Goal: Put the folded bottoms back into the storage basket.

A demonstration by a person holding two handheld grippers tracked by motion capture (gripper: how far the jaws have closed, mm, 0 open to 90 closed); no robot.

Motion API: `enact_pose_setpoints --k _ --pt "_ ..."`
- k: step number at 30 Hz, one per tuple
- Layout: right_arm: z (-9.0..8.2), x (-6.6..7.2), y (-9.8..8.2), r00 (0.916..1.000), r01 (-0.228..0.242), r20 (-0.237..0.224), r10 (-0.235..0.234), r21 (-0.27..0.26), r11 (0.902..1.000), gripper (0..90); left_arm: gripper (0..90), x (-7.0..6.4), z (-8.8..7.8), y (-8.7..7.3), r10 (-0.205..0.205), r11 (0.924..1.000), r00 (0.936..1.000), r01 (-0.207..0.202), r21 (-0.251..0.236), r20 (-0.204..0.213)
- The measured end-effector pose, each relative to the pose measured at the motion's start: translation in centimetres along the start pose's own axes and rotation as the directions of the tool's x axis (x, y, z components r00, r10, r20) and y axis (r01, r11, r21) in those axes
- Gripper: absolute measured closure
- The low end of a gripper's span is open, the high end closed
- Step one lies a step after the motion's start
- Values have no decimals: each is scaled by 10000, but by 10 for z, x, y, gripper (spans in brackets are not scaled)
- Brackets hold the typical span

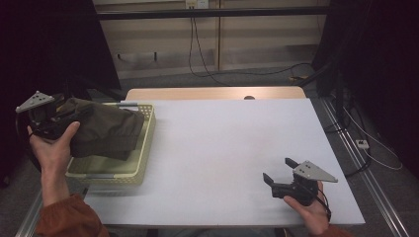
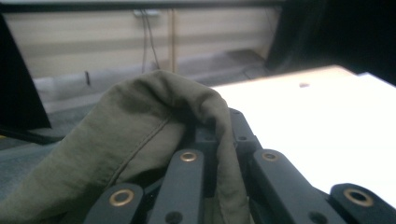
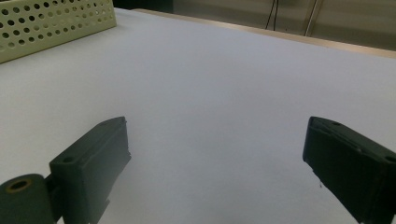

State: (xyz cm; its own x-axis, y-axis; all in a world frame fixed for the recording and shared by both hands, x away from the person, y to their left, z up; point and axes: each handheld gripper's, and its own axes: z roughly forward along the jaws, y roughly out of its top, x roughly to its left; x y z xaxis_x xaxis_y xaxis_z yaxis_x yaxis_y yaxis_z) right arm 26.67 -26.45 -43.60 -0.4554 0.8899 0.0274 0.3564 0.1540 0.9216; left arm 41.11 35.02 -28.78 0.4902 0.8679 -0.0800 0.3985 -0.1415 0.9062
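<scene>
The left gripper has its jaws closed on a fold of olive cloth; in the left gripper view the fabric is bunched between and over the black jaw links, with a stitched seam running down its face, and it hides the jaw tips themselves. From above, the cloth hangs from that grip and drapes across the left and far part of a pale yellow perforated basket, covering much of its inside, so what lies under it cannot be told. The basket sits at the left edge of the white table, its near rim bare. The left hand wraps the gripper body, an orange sleeve below it. The right gripper is held low over the table's near right part, well apart from basket and cloth; its jaws stand wide with nothing between them, and the right gripper view shows bare white surface in the gap, with a corner of the basket at upper left. The right hand holds it from below, a grey plate on top. Beyond the table run a wooden edge strip, a wall with cables hanging down, and dark curtains on both sides. No writing or label is readable anywhere.
</scene>
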Motion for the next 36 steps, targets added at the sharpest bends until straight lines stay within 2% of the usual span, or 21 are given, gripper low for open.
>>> enact_pose_setpoints --k 5,8,12,16,22,27,29,32,36 --pt "0 0 0 10000 -3 -4 3 -2 10000 72 862 2 6 -4 413 9941 9979 -459 982 491" --pt "0 0 0 10000 -5 0 5 -3 10000 72 861 3 10 -7 378 9927 9988 -411 1136 318" --pt "0 0 0 10000 -18 -11 18 -10 10000 72 861 10 14 -13 113 9908 9994 -157 1341 337" --pt "0 0 0 10000 -31 -8 31 -11 10000 71 861 20 17 -20 -251 9856 9989 181 1682 399" --pt "0 0 0 10000 -34 -6 34 -18 10000 72 861 30 20 -30 -593 9726 9975 488 2273 395" --pt "0 0 0 10000 -43 -8 43 -17 10000 71 861 30 25 -32 -584 9677 9979 499 2472 273" --pt "0 0 0 10000 -48 7 48 -21 10000 72 861 30 28 -33 -510 9657 9987 505 2547 -45" --pt "1 1 0 10000 -15 -16 15 -14 10000 72 861 31 34 -35 -657 9639 9977 681 2576 -182" --pt "0 0 0 10000 -58 4 58 -21 10000 72 861 32 42 -40 -712 9549 9955 861 2843 -626"
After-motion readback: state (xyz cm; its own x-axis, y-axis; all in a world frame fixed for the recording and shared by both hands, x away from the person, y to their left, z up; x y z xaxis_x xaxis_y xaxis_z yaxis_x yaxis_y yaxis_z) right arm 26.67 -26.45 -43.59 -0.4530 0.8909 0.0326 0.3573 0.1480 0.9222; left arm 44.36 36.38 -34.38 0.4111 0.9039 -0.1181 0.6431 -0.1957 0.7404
